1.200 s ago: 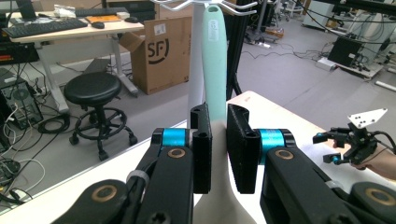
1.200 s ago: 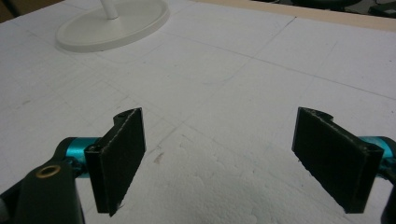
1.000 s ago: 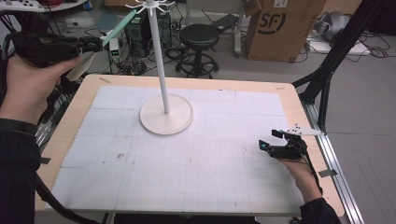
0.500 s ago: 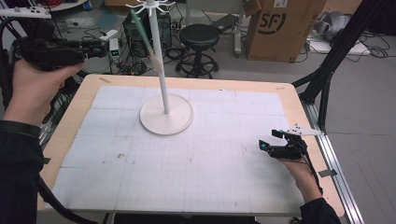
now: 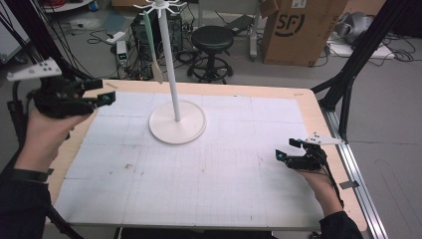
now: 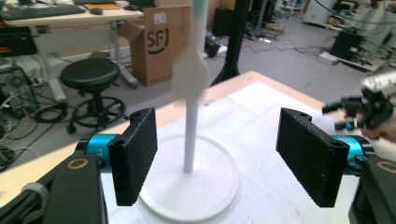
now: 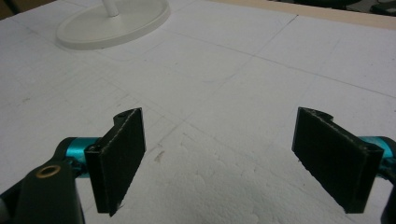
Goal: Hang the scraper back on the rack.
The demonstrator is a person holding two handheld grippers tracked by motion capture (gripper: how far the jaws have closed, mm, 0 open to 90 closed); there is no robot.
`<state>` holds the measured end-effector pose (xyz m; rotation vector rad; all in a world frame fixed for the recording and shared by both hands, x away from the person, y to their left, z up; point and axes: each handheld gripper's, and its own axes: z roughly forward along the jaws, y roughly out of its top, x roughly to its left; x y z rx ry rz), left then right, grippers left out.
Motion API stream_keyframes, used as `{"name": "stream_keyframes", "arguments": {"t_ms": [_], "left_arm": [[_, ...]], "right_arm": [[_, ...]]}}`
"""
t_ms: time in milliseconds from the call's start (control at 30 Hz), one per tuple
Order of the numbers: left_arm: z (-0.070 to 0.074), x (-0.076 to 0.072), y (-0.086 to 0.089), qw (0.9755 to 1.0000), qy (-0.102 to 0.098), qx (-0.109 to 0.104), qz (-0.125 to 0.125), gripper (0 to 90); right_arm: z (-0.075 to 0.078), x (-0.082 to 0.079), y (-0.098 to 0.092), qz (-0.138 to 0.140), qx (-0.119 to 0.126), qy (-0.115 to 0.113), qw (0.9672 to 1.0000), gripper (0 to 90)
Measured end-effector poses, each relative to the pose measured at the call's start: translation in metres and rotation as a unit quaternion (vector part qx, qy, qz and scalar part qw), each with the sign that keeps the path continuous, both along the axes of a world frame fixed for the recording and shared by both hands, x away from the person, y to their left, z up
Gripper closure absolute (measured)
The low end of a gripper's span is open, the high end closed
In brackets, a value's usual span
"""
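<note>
- Black jaws of the left gripper (image 6: pixel 217 156) stand wide apart and empty, facing the pale green spatula (image 5: pixel 152 47) that hangs from the white stand (image 5: pixel 176 122).
- Right gripper (image 5: pixel 293 152), jaws likewise spread and holding nothing, rests low near the table's (image 5: pixel 318 99) right edge.
- Hanging appears done: the spatula dangles free from the stand's top hooks, above the far-left part of the table.

Each gripper was black, with flat rectangular jaw pads of rough black foam set on teal anodised cylinders; the left gripper (image 5: pixel 107 97) and right gripper (image 5: pixel 286 151) each carried a pale grey three-cornered plate dotted with holes. A brass-ringed screw hole showed on the housing. The person wore dark long sleeves.
</note>
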<state>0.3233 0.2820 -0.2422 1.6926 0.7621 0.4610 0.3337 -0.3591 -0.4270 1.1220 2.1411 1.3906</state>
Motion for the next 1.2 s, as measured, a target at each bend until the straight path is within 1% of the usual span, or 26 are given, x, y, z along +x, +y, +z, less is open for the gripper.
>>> {"name": "stream_keyframes", "arguments": {"t_ms": [100, 167, 233, 300, 333, 400, 467, 567, 667, 700, 767, 833, 867, 933, 1033, 1133, 1200], "left_arm": [[-0.027, -0.007, -0.002, 0.9999, -0.006, -0.002, -0.016, 26.2], [-0.043, -0.011, -0.004, 0.9997, -0.012, 0.002, -0.02, 24.7], [-0.059, -0.014, -0.006, 0.9997, -0.011, -0.005, -0.021, 23.0], [-0.074, -0.016, -0.006, 0.9996, -0.014, -0.013, -0.021, 22.1], [-0.081, -0.017, -0.006, 0.9996, -0.013, -0.016, -0.019, 22.0], [-0.094, -0.019, -0.006, 0.9997, -0.016, -0.014, -0.014, 21.7], [-0.106, -0.019, -0.006, 0.9997, -0.013, -0.015, -0.013, 21.3], [-0.12, -0.021, -0.006, 0.9994, -0.017, -0.028, -0.008, 19.9], [-0.13, -0.021, -0.006, 0.9996, -0.014, -0.022, -0.006, 19.9], [-0.133, -0.021, -0.007, 0.9996, -0.012, -0.024, -0.004, 19.9], [-0.136, -0.02, -0.008, 0.9999, -0.005, -0.012, -0.003, 19.9], [-0.141, -0.019, -0.009, 0.9999, -0.007, -0.015, -0.001, 20.3], [-0.143, -0.018, -0.009, 0.9998, -0.001, -0.02, -0.001, 20.8], [-0.147, -0.017, -0.01, 0.9999, 0.006, -0.012, 0.0, 20.8], [-0.148, -0.017, -0.011, 0.9999, 0.01, -0.009, -0.002, 20.8], [-0.148, -0.017, -0.012, 0.9999, 0.011, -0.013, -0.004, 20.8], [-0.149, -0.017, -0.012, 0.9999, 0.013, -0.009, -0.006, 20.8]], "right_arm": [[0.0, 0.0, 0.001, 0.002, -0.007, -0.002, 1.0, 16.2], [-0.001, 0.0, 0.003, 0.003, -0.011, 0.002, 0.9999, 16.2], [-0.001, -0.001, 0.004, 0.006, -0.015, 0.002, 0.9999, 16.2], [-0.002, 0.0, 0.004, 0.006, -0.018, 0.002, 0.9998, 16.2], [-0.002, -0.001, 0.004, 0.006, -0.017, 0.004, 0.9998, 16.1], [-0.002, -0.001, 0.004, 0.008, -0.018, 0.002, 0.9998, 16.2], [-0.002, -0.001, 0.004, 0.007, -0.018, 0.002, 0.9998, 16.1], [-0.002, -0.001, 0.004, 0.009, -0.02, 0.003, 0.9997, 16.1], [-0.002, -0.001, 0.005, 0.009, -0.02, 0.004, 0.9997, 16.1], [-0.002, -0.001, 0.005, 0.009, -0.021, 0.004, 0.9997, 16.1], [-0.002, -0.001, 0.005, 0.011, -0.021, 0.003, 0.9997, 16.1], [-0.002, -0.001, 0.005, 0.011, -0.022, 0.003, 0.9997, 16.1], [-0.002, -0.001, 0.006, 0.011, -0.022, 0.004, 0.9997, 16.2], [-0.002, -0.001, 0.006, 0.011, -0.023, 0.003, 0.9997, 16.1], [-0.002, -0.001, 0.005, 0.013, -0.023, 0.005, 0.9996, 16.1], [-0.003, -0.001, 0.005, 0.013, -0.023, 0.006, 0.9996, 16.1], [-0.003, -0.001, 0.005, 0.013, -0.023, 0.007, 0.9996, 16.1]]}}
